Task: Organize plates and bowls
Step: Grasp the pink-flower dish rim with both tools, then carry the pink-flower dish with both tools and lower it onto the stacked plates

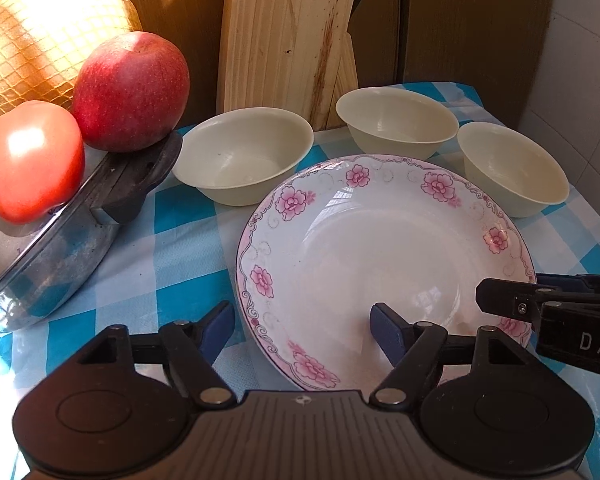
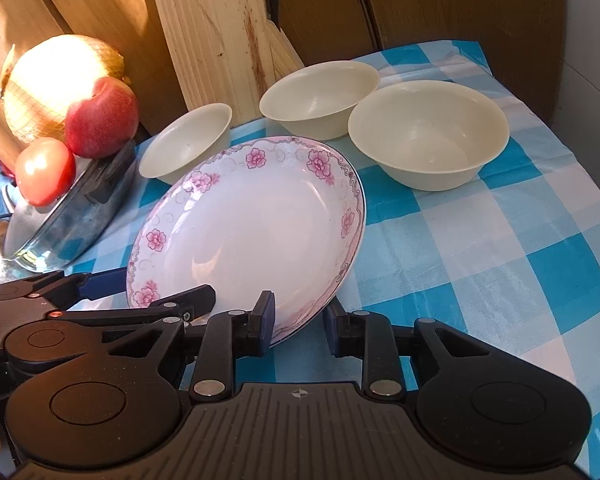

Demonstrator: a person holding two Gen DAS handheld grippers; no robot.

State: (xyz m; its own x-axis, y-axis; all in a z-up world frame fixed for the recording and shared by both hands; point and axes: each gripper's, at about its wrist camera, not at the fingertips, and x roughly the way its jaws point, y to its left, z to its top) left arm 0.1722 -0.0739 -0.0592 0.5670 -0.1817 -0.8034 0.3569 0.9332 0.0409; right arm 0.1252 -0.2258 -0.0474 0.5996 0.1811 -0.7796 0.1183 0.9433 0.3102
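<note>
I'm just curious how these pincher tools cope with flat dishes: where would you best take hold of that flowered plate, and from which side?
Probably by the thin rim of the flowered plate, from its near edge. It is wide and shallow, so only the rim fits between fingers. The right gripper already straddles that edge, one finger inside, one outside; the bowls crowd the far side.

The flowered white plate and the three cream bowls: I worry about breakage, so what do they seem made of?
The flowered white plate looks like glazed ceramic or porcelain: glossy, with sharp window reflections and a printed pink rim, so likely fragile. The three cream bowls look matte and thin-walled, probably plastic or melamine, though that is uncertain.
</note>
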